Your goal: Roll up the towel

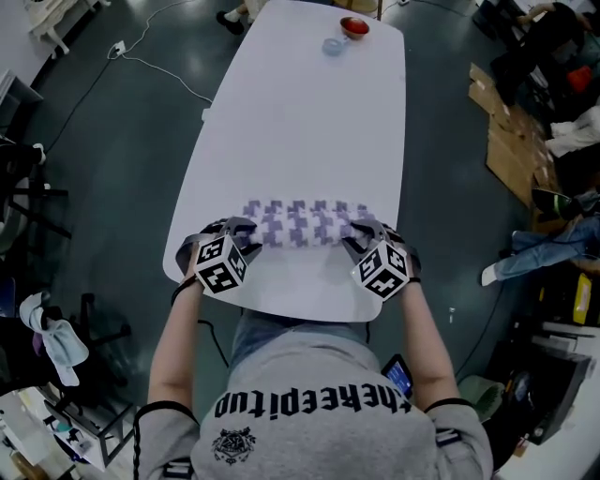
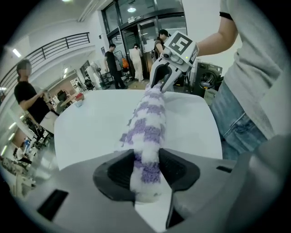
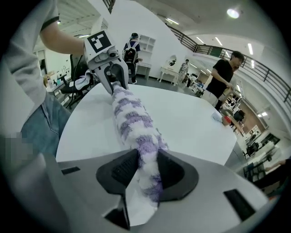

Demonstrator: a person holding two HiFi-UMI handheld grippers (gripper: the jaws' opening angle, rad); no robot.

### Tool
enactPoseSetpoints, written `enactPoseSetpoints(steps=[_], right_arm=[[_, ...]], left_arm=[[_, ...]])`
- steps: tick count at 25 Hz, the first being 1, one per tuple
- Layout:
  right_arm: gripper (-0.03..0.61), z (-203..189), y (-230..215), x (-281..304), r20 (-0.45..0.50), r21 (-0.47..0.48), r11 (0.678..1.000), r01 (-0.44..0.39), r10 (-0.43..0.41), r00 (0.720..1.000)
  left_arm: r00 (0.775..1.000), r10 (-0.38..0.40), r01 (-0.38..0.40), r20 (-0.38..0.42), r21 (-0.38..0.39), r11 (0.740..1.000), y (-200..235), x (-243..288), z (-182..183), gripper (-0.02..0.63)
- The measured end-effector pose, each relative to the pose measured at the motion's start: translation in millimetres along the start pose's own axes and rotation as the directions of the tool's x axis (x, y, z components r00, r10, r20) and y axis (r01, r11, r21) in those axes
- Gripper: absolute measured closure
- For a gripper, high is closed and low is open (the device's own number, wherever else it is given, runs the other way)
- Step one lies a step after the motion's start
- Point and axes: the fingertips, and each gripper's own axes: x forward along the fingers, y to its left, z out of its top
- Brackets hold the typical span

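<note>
Rolled towel point(image 1: 300, 225) gripped at both ends.
Left gripper point(image 1: 236, 232) and right gripper point(image 1: 364, 234) part-closed, each pinching one end on table point(image 1: 309, 122).

- Both ends of the towel point(image 1: 298, 225) are covered in the head view by the left gripper point(image 1: 247, 232) and the right gripper point(image 1: 362, 234), so the edges can't really be made out there.
- How many turns are wound into the towel can't be told from any view, tbh.
- A red thing point(image 1: 353, 26) and a pale blue thing point(image 1: 333, 46), sat at the table's point(image 1: 309, 122) end far beyond the towel, are too small to be identified.
- The torso point(image 1: 309, 403), on the near side of the towel, is cut off by the bottom edge.
</note>
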Motion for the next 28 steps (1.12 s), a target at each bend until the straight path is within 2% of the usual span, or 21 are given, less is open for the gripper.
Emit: enactPoseSetpoints(steps=[9, 28], right_arm=[[0.453, 9.4, -26.8, 5.9, 0.013, 0.048, 0.999, -0.007, 0.006, 1.0], [0.451, 17.0, -71.5, 35.8, -0.008, 0.152, 0.986, 0.065, -0.065, 0.998]], left_arm=[[0.999, -0.045, 0.046, 0.031, -0.06, 0.997, 34.4, 6.3, 3.7, 0.456], [1.0, -0.022, 0.023, 0.013, -0.131, 0.991, 86.8, 32.4, 0.8, 0.456]])
